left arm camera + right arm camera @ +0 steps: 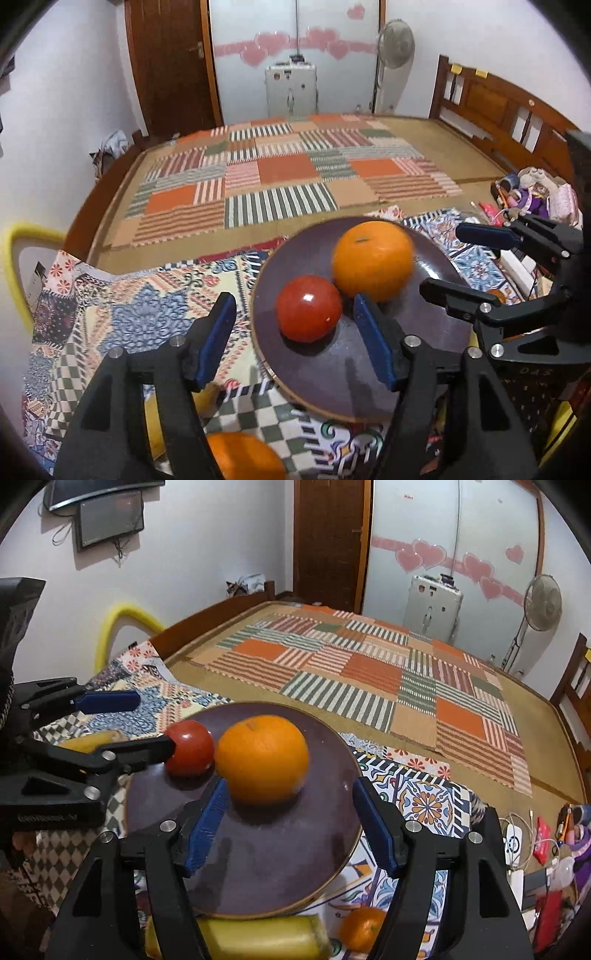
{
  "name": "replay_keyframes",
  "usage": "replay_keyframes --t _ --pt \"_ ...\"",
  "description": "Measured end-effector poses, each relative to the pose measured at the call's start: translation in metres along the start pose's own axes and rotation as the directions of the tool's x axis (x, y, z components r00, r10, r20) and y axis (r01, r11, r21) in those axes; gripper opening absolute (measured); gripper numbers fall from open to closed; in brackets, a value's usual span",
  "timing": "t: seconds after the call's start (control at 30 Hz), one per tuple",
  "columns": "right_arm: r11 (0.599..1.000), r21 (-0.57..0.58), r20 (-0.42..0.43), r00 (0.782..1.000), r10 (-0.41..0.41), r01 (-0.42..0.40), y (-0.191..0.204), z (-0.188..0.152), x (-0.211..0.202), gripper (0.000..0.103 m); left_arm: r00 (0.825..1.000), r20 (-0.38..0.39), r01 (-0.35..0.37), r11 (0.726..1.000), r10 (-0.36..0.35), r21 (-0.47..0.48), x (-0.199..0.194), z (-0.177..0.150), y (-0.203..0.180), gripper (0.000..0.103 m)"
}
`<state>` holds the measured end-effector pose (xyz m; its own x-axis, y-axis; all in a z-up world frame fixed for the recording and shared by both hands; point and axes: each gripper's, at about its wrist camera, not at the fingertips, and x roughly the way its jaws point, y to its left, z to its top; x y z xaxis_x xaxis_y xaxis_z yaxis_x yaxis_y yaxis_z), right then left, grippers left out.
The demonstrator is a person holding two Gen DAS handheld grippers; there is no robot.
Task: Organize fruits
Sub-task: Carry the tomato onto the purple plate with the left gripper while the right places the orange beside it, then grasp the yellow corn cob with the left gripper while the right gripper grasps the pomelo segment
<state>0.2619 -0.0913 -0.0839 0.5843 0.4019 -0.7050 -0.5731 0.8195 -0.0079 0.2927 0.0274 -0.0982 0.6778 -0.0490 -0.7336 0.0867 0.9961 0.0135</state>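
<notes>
A dark purple plate (pixel 317 373) (pixel 277 864) lies on a patterned cloth and holds a red tomato-like fruit (pixel 308 308) (pixel 190 747) and a large orange (pixel 373 258) (pixel 262 758), side by side. My left gripper (pixel 295 332) is open, its fingers either side of the red fruit, not touching it. My right gripper (pixel 291 823) is open just in front of the orange, above the plate. A second orange (pixel 243 456) and a yellow banana (pixel 258 936) lie on the cloth below the grippers. A small orange (pixel 360 928) lies by the plate.
The patterned cloth (pixel 140 317) covers the near end of a bed with a striped patchwork mat (pixel 280 184). Toys and cables clutter the right side (pixel 546 845). A wooden headboard (pixel 498 110), a fan (pixel 395 44) and a door (pixel 170 62) stand behind.
</notes>
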Motion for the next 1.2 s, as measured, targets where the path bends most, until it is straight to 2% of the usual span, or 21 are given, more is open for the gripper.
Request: replay_keyframes --t 0.33,0.43,0.6,0.9,1.07,1.13,1.2 --pt "0.999 0.014 0.112 0.993 -0.030 0.028 0.008 -0.010 -0.035 0.068 0.995 0.084 -0.056 0.998 0.058 -0.029 -0.052 -0.025 0.044 0.071" --pt "0.999 0.038 0.142 0.989 -0.035 0.029 0.011 -0.017 -0.043 0.073 0.994 0.074 -0.083 0.996 0.086 -0.034 -0.057 -0.038 0.062 0.071" --pt "0.997 0.052 0.167 0.983 -0.071 0.064 0.018 -0.031 -0.049 0.074 0.993 0.027 -0.118 0.992 0.119 -0.036 -0.053 -0.064 0.087 0.071" --pt "0.991 0.106 0.165 0.982 -0.094 0.077 0.023 -0.059 -0.052 0.075 0.995 -0.003 -0.096 0.995 0.096 -0.011 -0.041 -0.100 0.108 0.071" --pt "0.991 0.109 0.167 0.981 -0.096 0.079 0.029 -0.070 -0.056 0.079 0.998 -0.022 -0.066 0.998 0.066 -0.016 -0.028 -0.107 0.111 0.071" --pt "0.991 0.115 0.166 0.982 -0.090 0.071 0.030 -0.074 -0.055 0.080 0.998 -0.007 -0.060 0.998 0.060 -0.025 -0.027 -0.107 0.113 0.071" --pt "0.991 0.118 0.165 0.983 -0.078 0.059 0.030 -0.075 -0.055 0.080 0.999 -0.015 -0.043 0.998 0.043 -0.038 -0.025 -0.106 0.116 0.066"
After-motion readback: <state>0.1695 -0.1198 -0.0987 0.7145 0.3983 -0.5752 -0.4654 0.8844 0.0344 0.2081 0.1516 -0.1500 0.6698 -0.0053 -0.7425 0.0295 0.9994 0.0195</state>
